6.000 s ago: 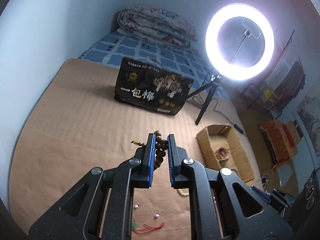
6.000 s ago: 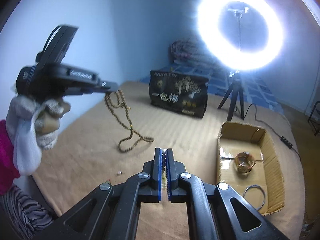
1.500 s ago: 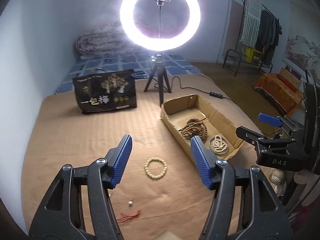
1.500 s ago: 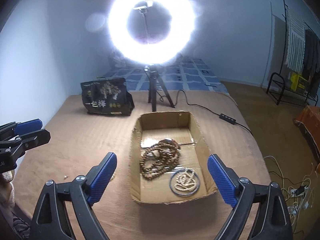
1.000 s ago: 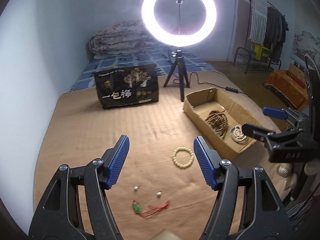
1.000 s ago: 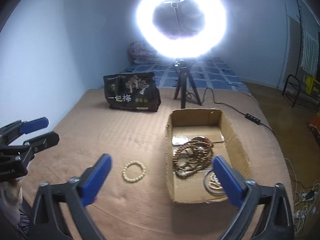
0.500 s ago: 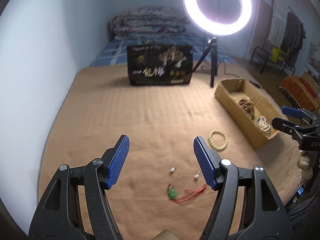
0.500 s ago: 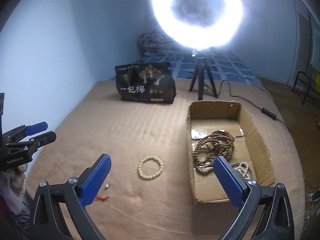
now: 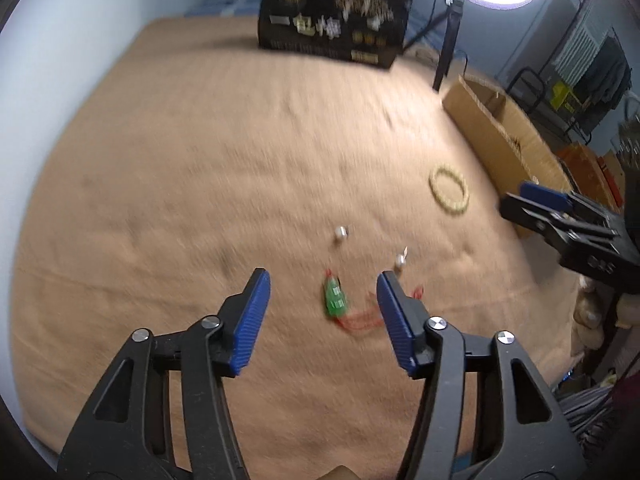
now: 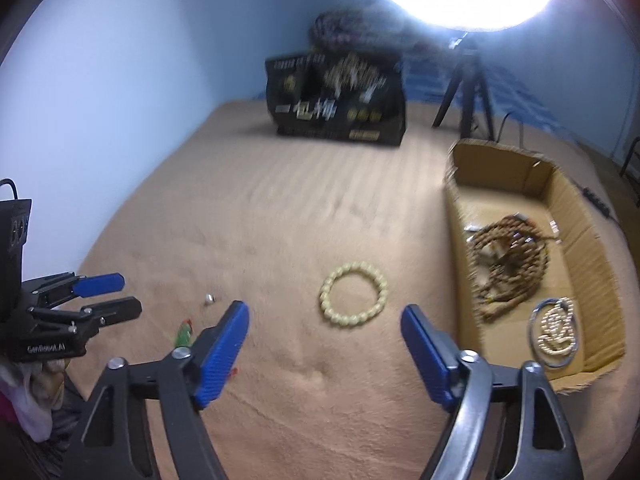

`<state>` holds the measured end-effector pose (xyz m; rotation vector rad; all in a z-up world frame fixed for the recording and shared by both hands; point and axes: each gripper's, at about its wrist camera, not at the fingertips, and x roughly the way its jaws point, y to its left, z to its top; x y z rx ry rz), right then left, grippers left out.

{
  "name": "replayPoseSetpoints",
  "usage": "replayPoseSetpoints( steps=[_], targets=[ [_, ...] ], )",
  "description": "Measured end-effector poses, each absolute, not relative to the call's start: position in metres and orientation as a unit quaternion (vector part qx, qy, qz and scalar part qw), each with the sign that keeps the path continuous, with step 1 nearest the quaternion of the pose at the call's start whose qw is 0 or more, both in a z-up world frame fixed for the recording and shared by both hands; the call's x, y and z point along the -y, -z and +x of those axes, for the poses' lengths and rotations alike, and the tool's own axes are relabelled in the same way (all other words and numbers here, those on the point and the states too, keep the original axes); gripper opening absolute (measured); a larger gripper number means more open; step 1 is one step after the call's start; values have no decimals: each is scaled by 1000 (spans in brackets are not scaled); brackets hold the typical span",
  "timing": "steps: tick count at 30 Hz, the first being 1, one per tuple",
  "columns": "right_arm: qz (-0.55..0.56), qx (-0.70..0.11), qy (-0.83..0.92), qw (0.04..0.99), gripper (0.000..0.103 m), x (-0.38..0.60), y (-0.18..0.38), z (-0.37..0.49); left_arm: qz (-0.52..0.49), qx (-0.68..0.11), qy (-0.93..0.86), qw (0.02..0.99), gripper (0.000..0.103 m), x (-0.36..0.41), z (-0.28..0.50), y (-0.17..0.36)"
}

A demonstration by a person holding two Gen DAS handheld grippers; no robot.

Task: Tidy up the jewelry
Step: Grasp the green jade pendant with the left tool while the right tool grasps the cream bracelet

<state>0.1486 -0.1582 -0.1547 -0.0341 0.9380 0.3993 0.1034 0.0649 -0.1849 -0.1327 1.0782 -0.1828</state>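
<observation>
My left gripper (image 9: 320, 290) is open and empty, low over a green pendant on a red cord (image 9: 335, 300) that lies between its fingers. Two small silver beads (image 9: 341, 232) lie just beyond. A cream bead bracelet (image 10: 354, 295) lies on the tan bedcover, just ahead of my open, empty right gripper (image 10: 325, 318); it also shows in the left wrist view (image 9: 449, 192). The cardboard box (image 10: 592, 248) to the right holds a long brown bead necklace (image 10: 506, 260) and a pale bracelet inside a metal ring (image 10: 554, 330).
A black printed bag (image 10: 336, 100) stands at the back of the bed. A ring light on a tripod (image 10: 466, 92) stands behind the box. The blue wall (image 10: 120, 80) runs along the left. The bed edge is close on the near side.
Both grippers have dropped toward the bedcover. The left one now has the green pendant between its fingers; the right one has moved left from the box toward the cream bracelet.
</observation>
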Motion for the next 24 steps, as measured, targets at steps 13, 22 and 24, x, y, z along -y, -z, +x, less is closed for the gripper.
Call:
replayPoseSetpoints(
  steps=[13,22,24],
  targets=[
    [-77,-495,-193,844,42,131,195,174,-54,-543,73,835,38,-51,106,225],
    [-93,-508,-186,836,40,123,208,188,-60,-549,77,830,34,-50,118,231],
    [-95,-507,-184,837,39,121,210,191,-56,-550,79,830,34,-49,119,231]
  ],
)
